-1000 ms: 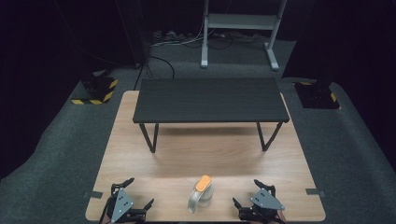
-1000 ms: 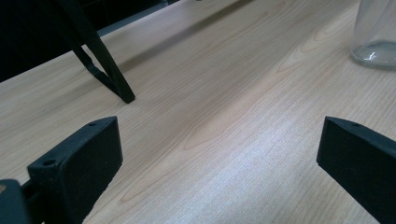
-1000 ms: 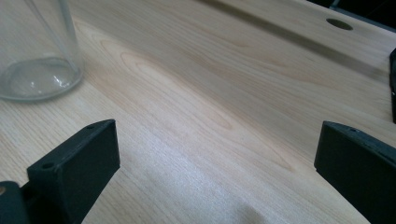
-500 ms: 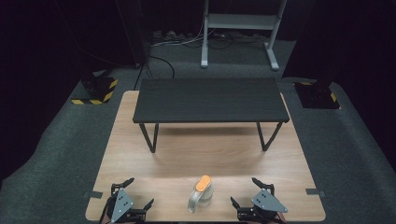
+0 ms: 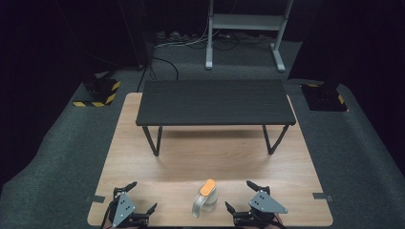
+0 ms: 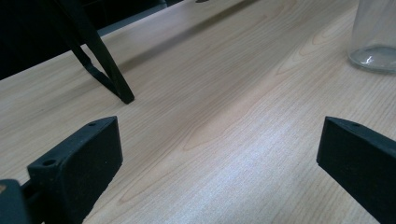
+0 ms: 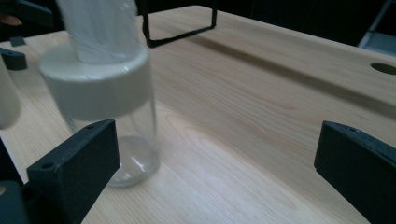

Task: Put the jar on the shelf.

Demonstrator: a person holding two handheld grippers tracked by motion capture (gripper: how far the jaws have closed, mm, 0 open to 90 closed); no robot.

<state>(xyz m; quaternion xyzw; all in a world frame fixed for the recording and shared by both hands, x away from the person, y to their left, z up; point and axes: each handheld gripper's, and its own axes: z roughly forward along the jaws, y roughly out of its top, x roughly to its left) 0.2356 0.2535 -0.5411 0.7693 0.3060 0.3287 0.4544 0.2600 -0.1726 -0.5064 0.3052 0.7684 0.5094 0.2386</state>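
Barely anything has changed in the high view: compared with a second ago, the right gripper (image 5: 242,199) has crept slightly inward toward the clear bottle (image 5: 205,201) with the orange cap (image 5: 207,187), while the left gripper (image 5: 142,196) rests where it was. Both claws gape wide and hold nothing. I take that small shift as the start of a reach, with the grasp itself not yet begun. The bottle stands upright near the front edge of the wooden table (image 5: 210,152), between the two grippers and nearer the right one. Behind it lies a broad bare stretch of wood before the black bench (image 5: 216,102), so there is ample room forward; the front edge sits close behind both tools.

From the left gripper view, the jaws stand far apart over bare wood. The bottle's glass base (image 6: 373,44) shows at the upper right, well apart, and a bench leg (image 6: 100,65) rises at the upper left.

From the right gripper view, the jaws are spread wide again. The bottle (image 7: 109,93), with its white collar (image 7: 95,86), stands just beyond the left jaw, not between them, so the claw needs swinging across.
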